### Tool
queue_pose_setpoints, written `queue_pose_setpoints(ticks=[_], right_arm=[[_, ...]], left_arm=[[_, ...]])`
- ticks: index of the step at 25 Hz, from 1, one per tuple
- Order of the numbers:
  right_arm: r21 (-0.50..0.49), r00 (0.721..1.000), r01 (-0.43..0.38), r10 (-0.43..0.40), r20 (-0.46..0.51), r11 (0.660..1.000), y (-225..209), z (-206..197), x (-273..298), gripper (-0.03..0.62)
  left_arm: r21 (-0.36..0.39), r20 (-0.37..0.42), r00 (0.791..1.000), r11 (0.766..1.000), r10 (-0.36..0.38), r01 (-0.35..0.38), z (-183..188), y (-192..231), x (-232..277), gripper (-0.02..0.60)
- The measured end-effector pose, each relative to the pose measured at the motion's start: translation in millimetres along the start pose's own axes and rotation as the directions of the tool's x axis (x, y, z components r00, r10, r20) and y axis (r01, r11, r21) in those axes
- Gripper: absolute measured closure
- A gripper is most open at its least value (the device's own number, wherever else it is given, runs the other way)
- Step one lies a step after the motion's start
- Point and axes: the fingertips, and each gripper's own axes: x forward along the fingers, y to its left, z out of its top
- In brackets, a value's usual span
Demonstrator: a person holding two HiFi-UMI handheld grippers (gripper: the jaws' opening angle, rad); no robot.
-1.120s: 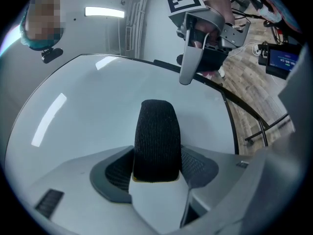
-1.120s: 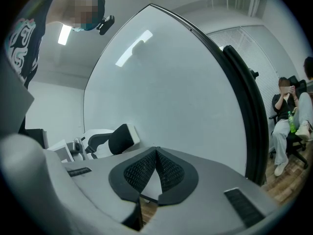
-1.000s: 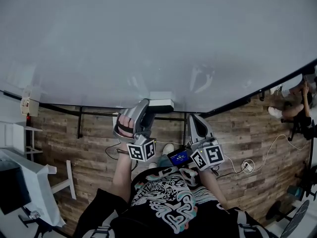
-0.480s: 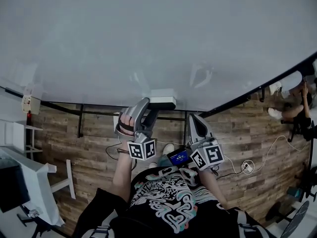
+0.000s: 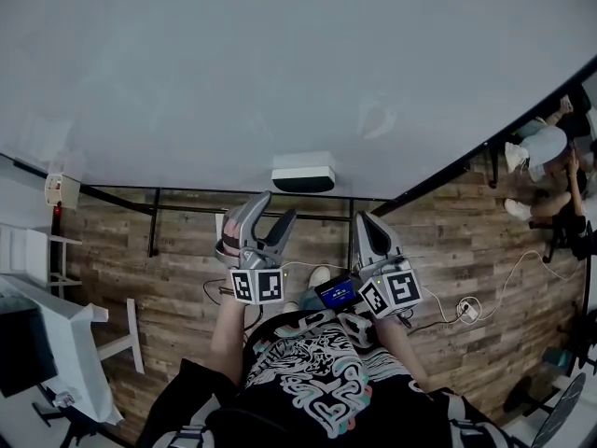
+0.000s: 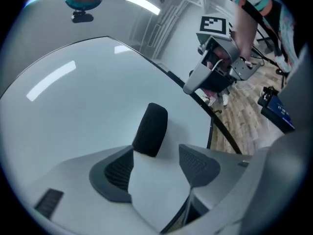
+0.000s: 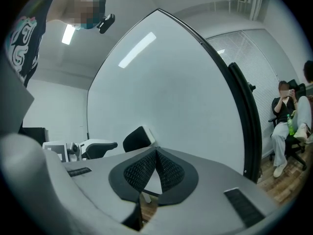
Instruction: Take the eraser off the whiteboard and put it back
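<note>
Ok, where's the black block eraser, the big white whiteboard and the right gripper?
black block eraser (image 6: 150, 129): left gripper view, its black side.
big white whiteboard (image 5: 280, 63): head view, bare middle.
right gripper (image 7: 156, 151): right gripper view, between its fingertips.

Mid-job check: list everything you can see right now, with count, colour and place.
whiteboard: one, white with a dark frame, fills the upper head view.
eraser: one, black and white, stuck on the whiteboard near its lower edge.
floor: one, brown wood pattern, below the board.
table: one, white, lower left.
cable: one, white, on the floor at right.
seated person: one, dark top, light trousers, far right.
left gripper: one, grey, jaws closing with nothing between them; the eraser sits just beyond its tips.
right gripper: one, grey, jaws together, empty.
</note>
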Motion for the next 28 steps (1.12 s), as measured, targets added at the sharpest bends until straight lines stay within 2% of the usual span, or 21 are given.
queue_pose_setpoints(ticks=[1, 2, 4, 5, 7, 8, 9, 12, 13, 14, 15, 18, 21, 22, 24, 25, 26, 27, 28], right_arm=[[-0.001, 1.000, 0.001, -0.001, 0.002, 1.000, 2.3, 1.1, -3.1, 0.579], [-0.004, 1.000, 0.001, -0.001, 0.005, 1.000, 4.9, 2.3, -6.0, 0.579], [-0.009, 1.000, 0.001, -0.001, 0.010, 1.000, 11.5, 4.0, -11.7, 0.579], [-0.011, 1.000, 0.002, -0.002, 0.013, 1.000, 15.3, 4.3, -14.9, 0.579], [-0.013, 1.000, 0.003, -0.003, 0.020, 1.000, 23.5, 4.5, -21.6, 0.579], [-0.016, 1.000, 0.003, -0.002, 0.024, 1.000, 28.0, 4.8, -25.2, 0.579], [-0.020, 1.000, 0.002, -0.002, 0.027, 1.000, 32.7, 5.2, -29.1, 0.579], [-0.031, 1.000, 0.003, -0.002, 0.029, 1.000, 47.8, 3.7, -41.8, 0.579], [-0.031, 1.000, 0.001, 0.000, 0.026, 1.000, 52.5, 2.3, -46.0, 0.580], [-0.032, 1.000, -0.001, 0.002, 0.023, 0.999, 56.4, 1.2, -50.3, 0.579], [-0.032, 1.000, -0.004, 0.005, 0.021, 0.999, 60.0, 0.7, -54.4, 0.580], [-0.041, 1.000, -0.013, 0.013, 0.013, 0.999, 74.1, -1.9, -64.6, 0.580], [-0.051, 1.000, -0.028, 0.028, 0.001, 0.998, 89.2, -7.0, -72.5, 0.580], [-0.052, 0.999, -0.033, 0.033, 0.000, 0.998, 92.4, -7.6, -74.9, 0.580], [-0.054, 0.999, -0.038, 0.038, 0.001, 0.998, 96.5, -7.9, -79.4, 0.580], [-0.054, 0.999, -0.040, 0.040, 0.002, 0.998, 98.2, -8.3, -81.4, 0.580], [-0.053, 0.999, -0.042, 0.042, 0.001, 0.998, 100.0, -8.9, -83.2, 0.580], [-0.052, 0.999, -0.044, 0.044, 0.001, 0.998, 101.9, -9.5, -85.0, 0.580], [-0.048, 0.999, -0.047, 0.047, 0.000, 0.998, 103.3, -9.9, -86.7, 0.580]], left_arm=[[-0.041, 0.010, 1.000, 0.999, -0.014, 0.015, 2.3, -0.6, -5.1, 0.291], [-0.084, 0.025, 0.999, 0.996, -0.024, 0.026, 5.8, -0.2, -10.5, 0.361], [-0.162, 0.055, 0.998, 0.986, -0.021, 0.029, 12.9, 3.6, -21.8, 0.399], [-0.198, 0.064, 0.998, 0.980, -0.012, 0.025, 14.8, 5.7, -27.6, 0.441], [-0.283, 0.073, 0.997, 0.959, -0.003, 0.024, 15.6, 8.5, -38.9, 0.542], [-0.341, 0.077, 0.997, 0.940, -0.005, 0.031, 15.5, 9.2, -44.2, 0.555], [-0.411, 0.085, 0.996, 0.911, -0.008, 0.042, 15.7, 9.9, -49.6, 0.555], [-0.613, 0.117, 0.993, 0.786, -0.017, 0.085, 15.9, 13.4, -69.0, 0.555], [-0.653, 0.130, 0.991, 0.751, -0.020, 0.101, 15.7, 14.4, -75.2, 0.557], [-0.675, 0.143, 0.989, 0.729, -0.029, 0.119, 16.5, 14.0, -80.2, 0.557], [-0.678, 0.152, 0.987, 0.722, -0.047, 0.139, 18.4, 11.9, -84.3, 0.557], [-0.634, 0.146, 0.985, 0.755, -0.095, 0.167, 23.9, 2.6, -98.9, 0.557], [-0.642, 0.136, 0.988, 0.753, -0.071, 0.143, 23.6, 2.6, -115.8, 0.557], [-0.634, 0.122, 0.991, 0.764, -0.057, 0.122, 22.2, 3.7, -119.8, 0.557], [-0.577, 0.076, 0.996, 0.813, -0.043, 0.079, 19.2, 2.6, -125.9, 0.555], [-0.556, 0.060, 0.997, 0.829, -0.038, 0.065, 18.5, 1.6, -128.7, 0.555], [-0.557, 0.056, 0.998, 0.829, -0.027, 0.054, 18.4, 2.0, -131.8, 0.555], [-0.581, 0.059, 0.998, 0.813, -0.009, 0.042, 18.1, 4.4, -135.4, 0.555], [-0.616, 0.063, 0.998, 0.787, 0.013, 0.029, 17.2, 8.1, -139.0, 0.555]])
